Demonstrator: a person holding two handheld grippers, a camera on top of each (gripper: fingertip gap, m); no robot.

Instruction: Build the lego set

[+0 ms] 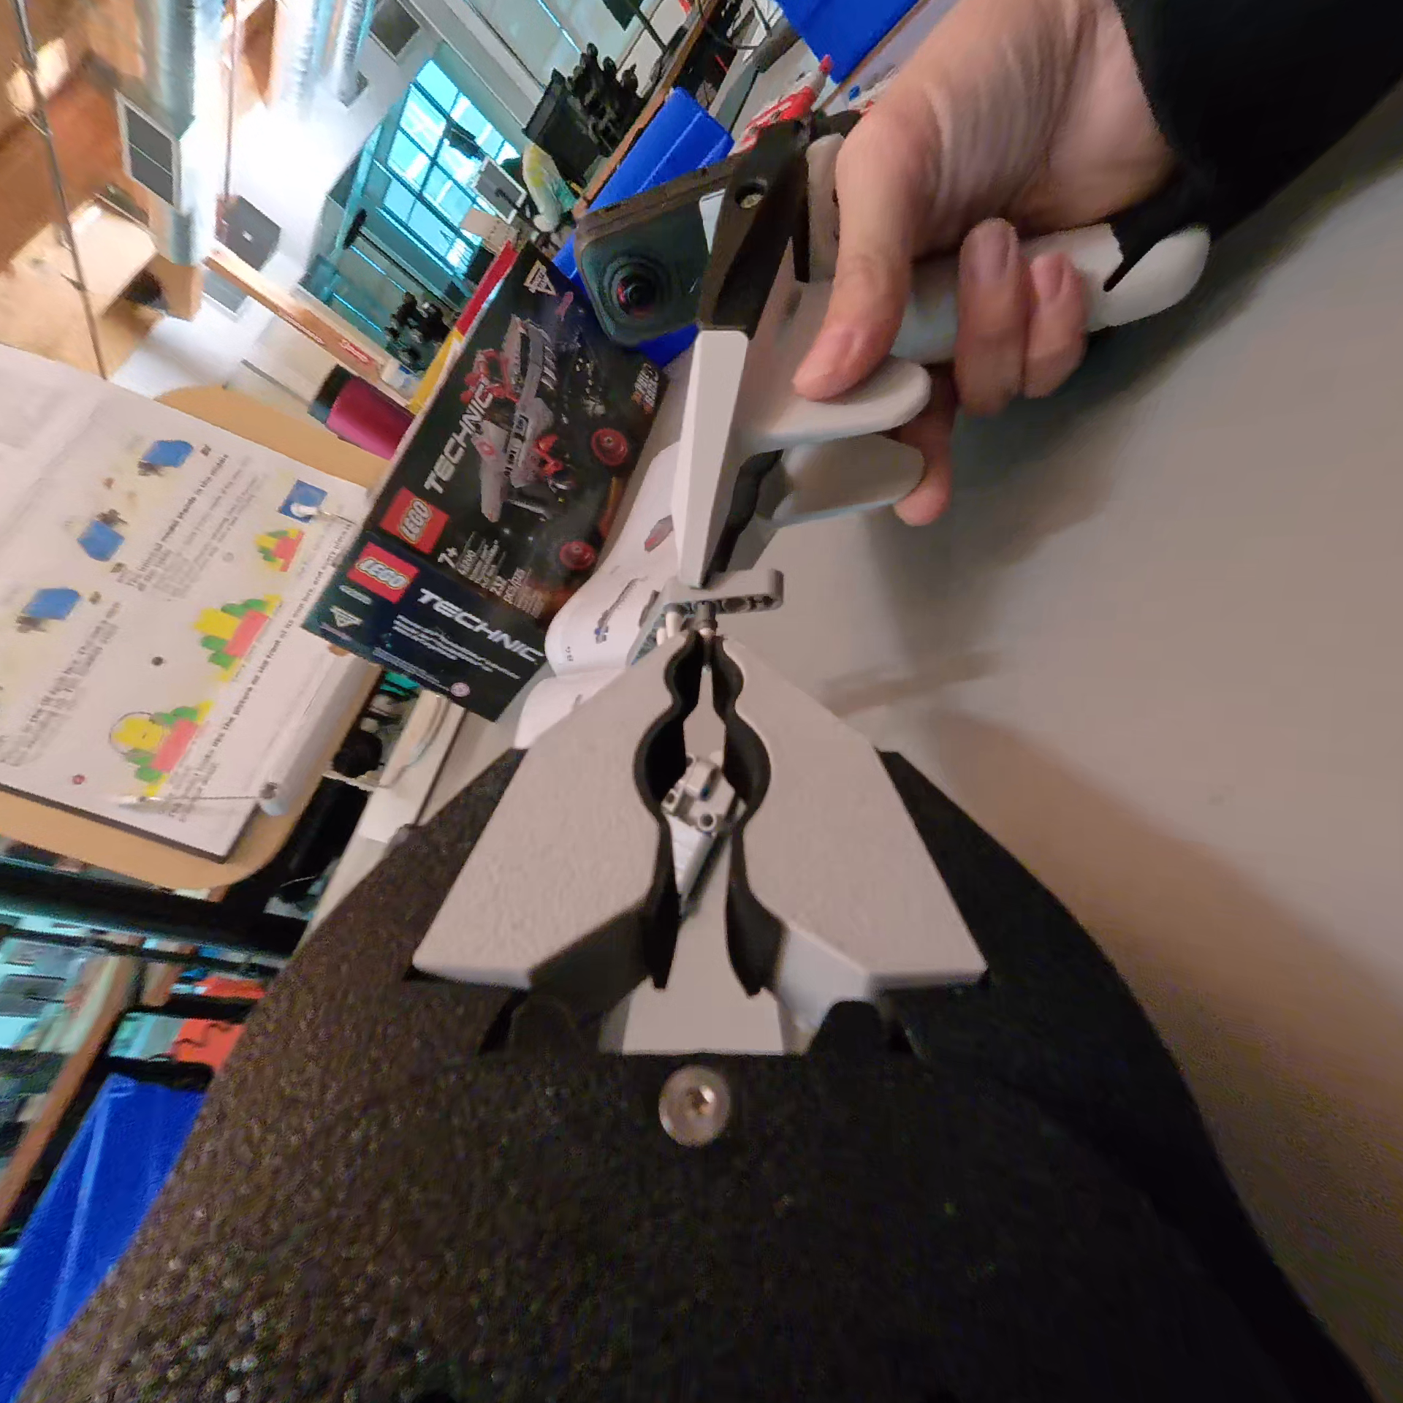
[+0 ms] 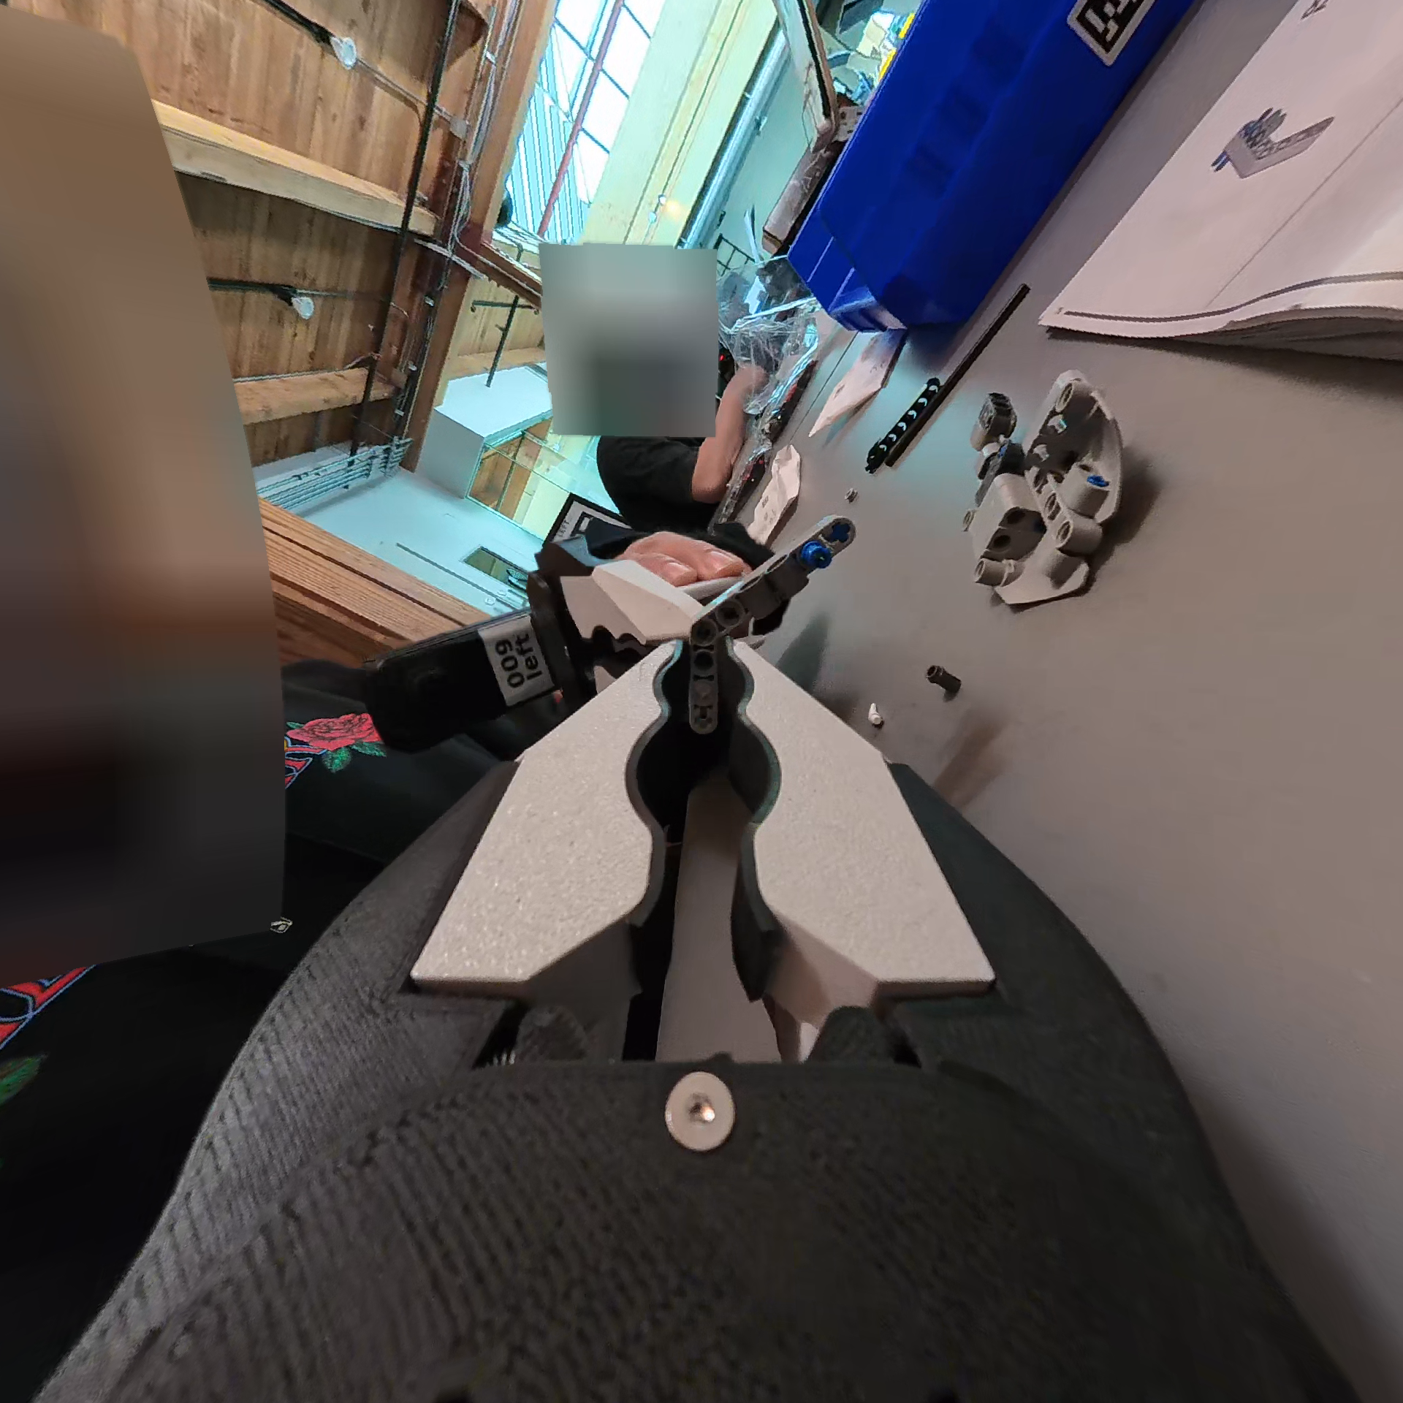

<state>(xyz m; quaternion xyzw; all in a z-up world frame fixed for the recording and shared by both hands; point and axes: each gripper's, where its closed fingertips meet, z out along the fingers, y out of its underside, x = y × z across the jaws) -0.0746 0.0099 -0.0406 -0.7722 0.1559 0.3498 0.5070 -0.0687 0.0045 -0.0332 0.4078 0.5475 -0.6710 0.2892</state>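
Grippers meet tip to tip above the grey table (image 2: pixel 1139 759), both views tilted hard. The left gripper (image 1: pixel 702 641) has its fingers pressed nearly together on a thin pin at the tips; what the pin belongs to is hard to make out, and a small pale grey piece (image 1: pixel 695 797) shows through the gap farther back. The right gripper (image 2: pixel 702 649) is clamped on one leg of a bent grey beam (image 2: pixel 748 600) carrying a blue peg (image 2: pixel 812 554), its other leg reaching toward the left gripper. A hand (image 1: pixel 979 228) squeezes the right gripper's handle. On the table lie a partly built grey assembly (image 2: pixel 1051 493), a black beam (image 2: pixel 903 433) and a few tiny loose bits too small to identify. A kit box (image 1: pixel 486 486) and an instruction booklet (image 2: pixel 1253 228) are cut off at the edges, beside a blue bin (image 2: pixel 949 174).
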